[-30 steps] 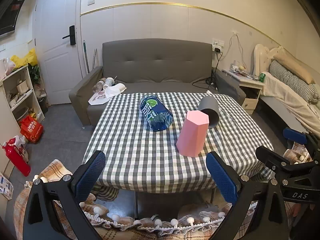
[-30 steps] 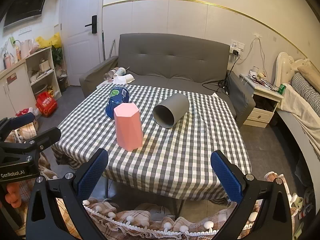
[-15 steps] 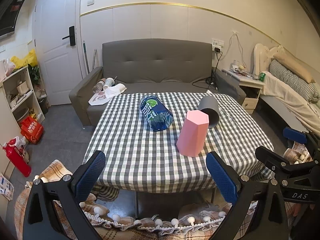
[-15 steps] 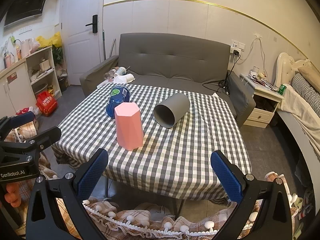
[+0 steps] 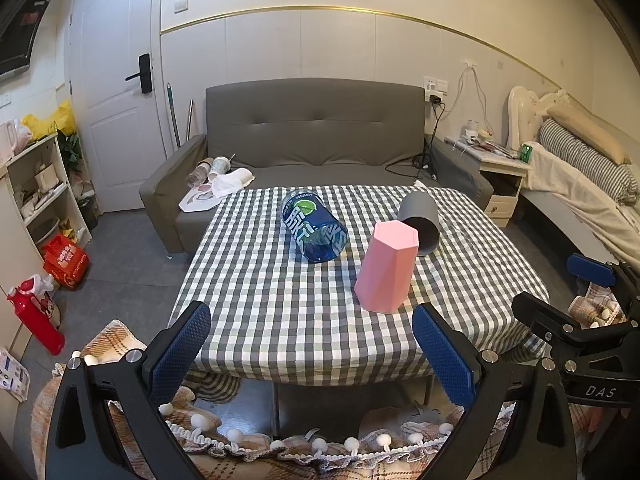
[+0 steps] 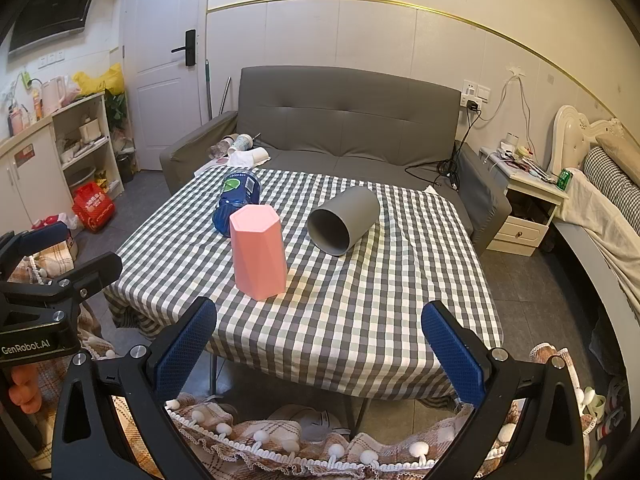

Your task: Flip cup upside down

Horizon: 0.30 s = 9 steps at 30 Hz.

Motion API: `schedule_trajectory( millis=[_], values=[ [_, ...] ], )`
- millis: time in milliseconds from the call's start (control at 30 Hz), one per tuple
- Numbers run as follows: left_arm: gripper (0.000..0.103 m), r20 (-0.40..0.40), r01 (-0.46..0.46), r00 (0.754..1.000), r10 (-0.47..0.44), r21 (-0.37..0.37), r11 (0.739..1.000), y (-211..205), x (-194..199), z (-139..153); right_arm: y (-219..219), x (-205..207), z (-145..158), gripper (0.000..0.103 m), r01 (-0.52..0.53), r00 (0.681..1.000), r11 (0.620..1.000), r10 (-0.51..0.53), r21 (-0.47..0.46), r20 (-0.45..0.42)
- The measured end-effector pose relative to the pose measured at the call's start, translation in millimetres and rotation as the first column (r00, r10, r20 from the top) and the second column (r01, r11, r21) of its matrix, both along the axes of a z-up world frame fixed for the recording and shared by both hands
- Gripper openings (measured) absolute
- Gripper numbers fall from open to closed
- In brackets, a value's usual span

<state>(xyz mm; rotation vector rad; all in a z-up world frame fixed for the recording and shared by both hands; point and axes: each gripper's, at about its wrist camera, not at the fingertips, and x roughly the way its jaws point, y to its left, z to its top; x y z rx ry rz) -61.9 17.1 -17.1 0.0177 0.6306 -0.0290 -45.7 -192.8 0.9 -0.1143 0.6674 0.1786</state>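
A: Where's the cup?
B: The pink cup point(image 6: 259, 252) stands mid-table, nearer than the grey cup point(image 6: 343, 220) lying on its side. Left gripper point(image 5: 316, 352) and right gripper point(image 6: 320, 350) both gape, released and holding nothing.
A: Risk?
B: The grey cup could roll if bumped.

Very little change is to be recorded. In the right wrist view the pink cup point(image 6: 259, 252) and the grey cup point(image 6: 344, 226) are seen shifted a trace toward the right of the frame (a slight drift of the right gripper point(image 6: 318, 316) is suggested, not a movement of the cups). In the left wrist view that gripper's black frame is found a hair farther left than a second ago.
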Motion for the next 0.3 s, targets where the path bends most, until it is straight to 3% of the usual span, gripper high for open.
schedule_trajectory(
  millis=[300],
  values=[
    [0.103, -0.005, -0.003, 1.0, 0.003, 0.0, 1.0, 3.8, -0.9, 0.9, 0.1, 0.0, -0.5, 0.103, 0.0, 1.0, 1.0, 0.0, 0.0, -0.001]
  ],
)
